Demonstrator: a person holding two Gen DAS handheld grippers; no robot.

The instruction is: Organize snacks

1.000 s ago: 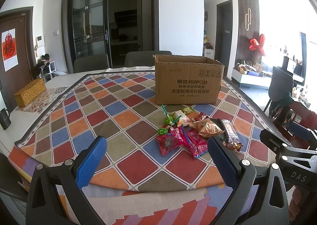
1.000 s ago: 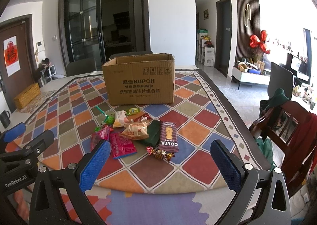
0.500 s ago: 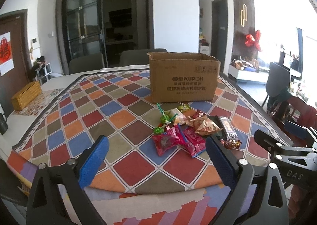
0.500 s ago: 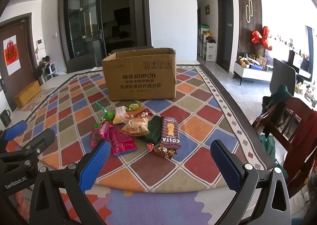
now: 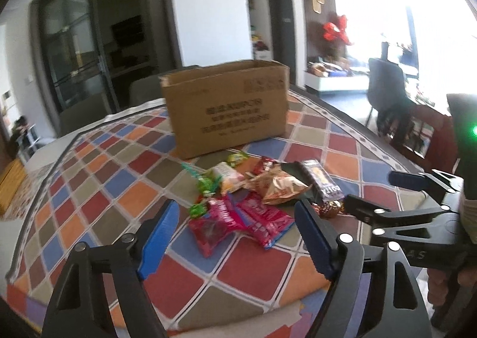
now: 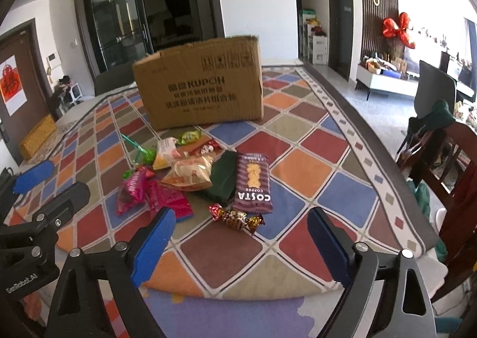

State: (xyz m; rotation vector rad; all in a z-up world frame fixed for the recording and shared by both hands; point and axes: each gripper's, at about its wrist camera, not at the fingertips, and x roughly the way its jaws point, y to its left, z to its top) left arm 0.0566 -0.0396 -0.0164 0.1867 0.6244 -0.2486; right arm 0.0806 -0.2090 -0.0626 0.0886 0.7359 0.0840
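Two handheld grippers hovered over a patterned tablecloth [image 6: 310, 171] where a heap of snacks [image 6: 190, 174] lay in front of an open cardboard box [image 6: 199, 90]. The left gripper [image 5: 237, 227] and right gripper [image 6: 241, 236] both stood agape with nothing between their blue pads, their jaws having just been closing. A Costa biscuit pack [image 6: 253, 186] lay beside wrapped candies [image 6: 237, 218], near pink packets [image 5: 241, 218].
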